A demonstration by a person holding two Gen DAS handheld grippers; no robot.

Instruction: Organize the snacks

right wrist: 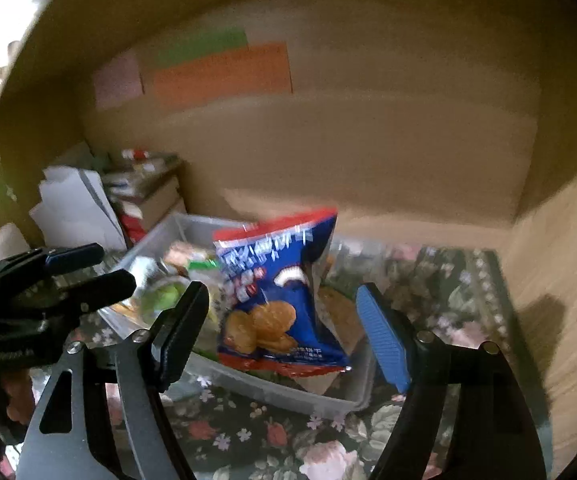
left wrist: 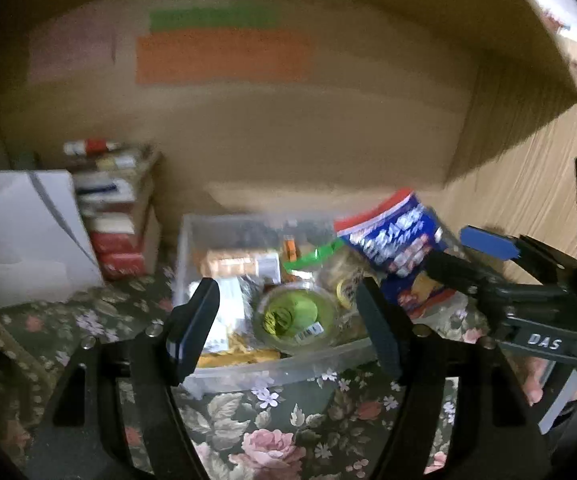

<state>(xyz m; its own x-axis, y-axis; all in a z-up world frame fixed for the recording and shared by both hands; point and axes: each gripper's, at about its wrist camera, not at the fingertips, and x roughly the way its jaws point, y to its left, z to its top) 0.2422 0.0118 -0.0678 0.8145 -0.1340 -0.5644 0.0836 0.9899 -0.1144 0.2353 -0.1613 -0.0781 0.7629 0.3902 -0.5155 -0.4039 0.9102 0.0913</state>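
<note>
At the far left, a white box [left wrist: 24,236] stood on the floral cloth [left wrist: 256,432], with a stack of red and white packets [left wrist: 114,216] just behind it against the cardboard wall [left wrist: 288,140]. Your left gripper [left wrist: 288,328] hung over the near rim of the clear plastic bin [left wrist: 272,372] with its jaws spread wide and nothing between them. Below it in the bin lay a round green-lidded tub [left wrist: 294,314], some yellow wrappers [left wrist: 236,354] and a brown biscuit pack [left wrist: 232,262].

Further right, the blue and red biscuit bag [right wrist: 278,300] stood tilted at the right end of the bin, leaning on the snacks under it. Your right gripper [right wrist: 284,328] faced it with jaws wide apart, one on either side of the bag and, as far as the blur lets me tell, touching neither face.

That bag looked light, puffed with air and glossy, so it would likely crumple and slide under a hard pinch, and the biscuits inside could break. You would probably do best taking it by the flat crimped seam [right wrist: 276,226] at the top, or across a thin side edge, closing gently. To the right of the bin there was only cloth and the cardboard side wall [right wrist: 560,280].
</note>
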